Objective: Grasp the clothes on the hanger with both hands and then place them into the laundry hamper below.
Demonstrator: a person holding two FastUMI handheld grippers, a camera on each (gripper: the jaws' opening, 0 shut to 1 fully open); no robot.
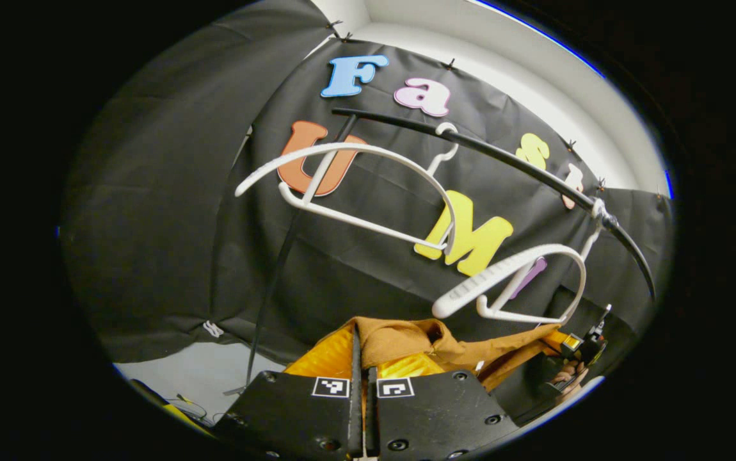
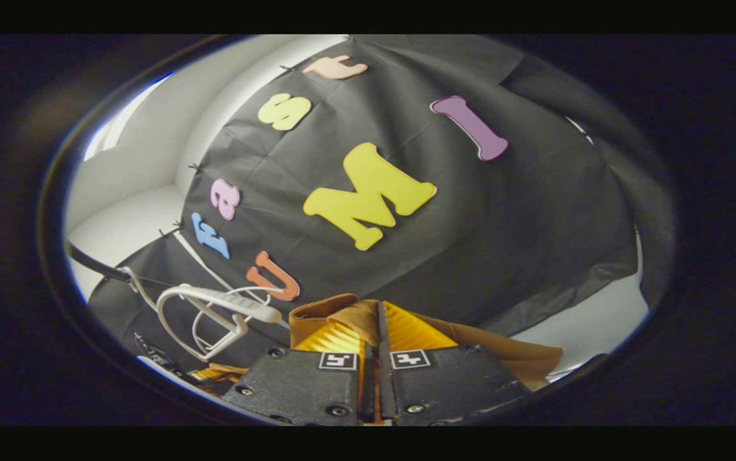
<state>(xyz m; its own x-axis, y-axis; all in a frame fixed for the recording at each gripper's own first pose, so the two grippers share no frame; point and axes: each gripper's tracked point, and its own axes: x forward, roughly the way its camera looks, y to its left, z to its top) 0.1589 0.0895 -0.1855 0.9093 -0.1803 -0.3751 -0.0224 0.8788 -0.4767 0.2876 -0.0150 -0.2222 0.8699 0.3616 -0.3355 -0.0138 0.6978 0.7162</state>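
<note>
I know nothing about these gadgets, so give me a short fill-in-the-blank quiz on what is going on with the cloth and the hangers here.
1. The left gripper has its fingers closed on a ____ garment.
2. The two white hangers on the black rail carry ____ clothes.
3. The right gripper is ____ on the same fabric.

Missing words: brown; no; shut

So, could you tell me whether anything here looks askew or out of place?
Nothing is damaged. Two bare white hangers, one higher and one lower on the black rail, hang tilted at different angles. The brown garment is off them, pinched by the left gripper and the right gripper.
</note>
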